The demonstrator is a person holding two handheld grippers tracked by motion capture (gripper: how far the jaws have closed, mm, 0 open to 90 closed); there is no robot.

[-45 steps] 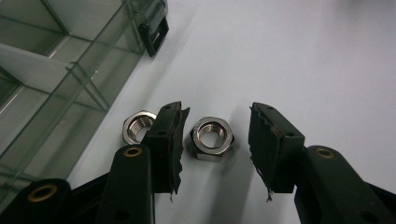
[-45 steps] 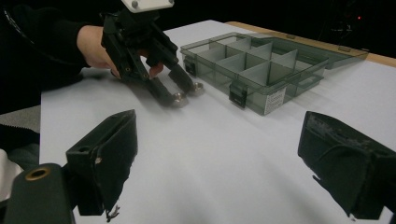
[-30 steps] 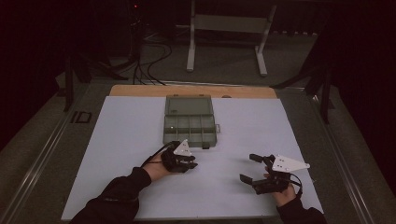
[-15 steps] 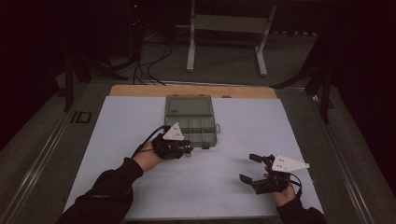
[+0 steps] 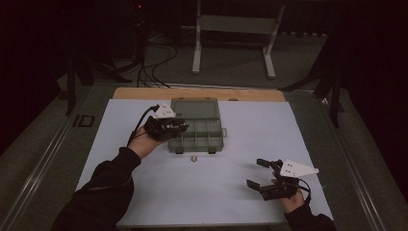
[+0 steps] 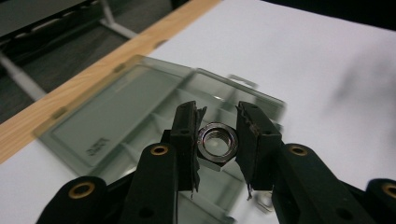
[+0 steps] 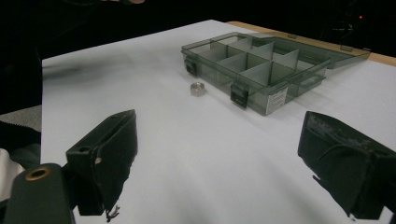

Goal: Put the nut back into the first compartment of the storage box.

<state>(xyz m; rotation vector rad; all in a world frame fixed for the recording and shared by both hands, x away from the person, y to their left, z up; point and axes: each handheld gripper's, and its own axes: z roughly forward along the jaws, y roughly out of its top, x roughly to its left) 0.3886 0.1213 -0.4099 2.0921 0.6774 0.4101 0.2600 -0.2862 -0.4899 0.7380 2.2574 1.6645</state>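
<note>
High view: left gripper (image 5: 179, 127) sits at the 9 o'clock edge of the open grey compartment box (image 5: 198, 126) on the white sheet (image 5: 144, 192), a loose nut (image 5: 193, 159) lies just off the box's 6 o'clock side, and the right gripper (image 5: 260, 173) rests well apart toward 4 o'clock, jaws spread wide and empty. Left gripper view: jaws pinch a steel hex nut (image 6: 217, 141) between them, over the box's compartments. Right gripper view: both jaws stand far apart with nothing between, the loose nut and box at 12 o'clock ahead.
</note>
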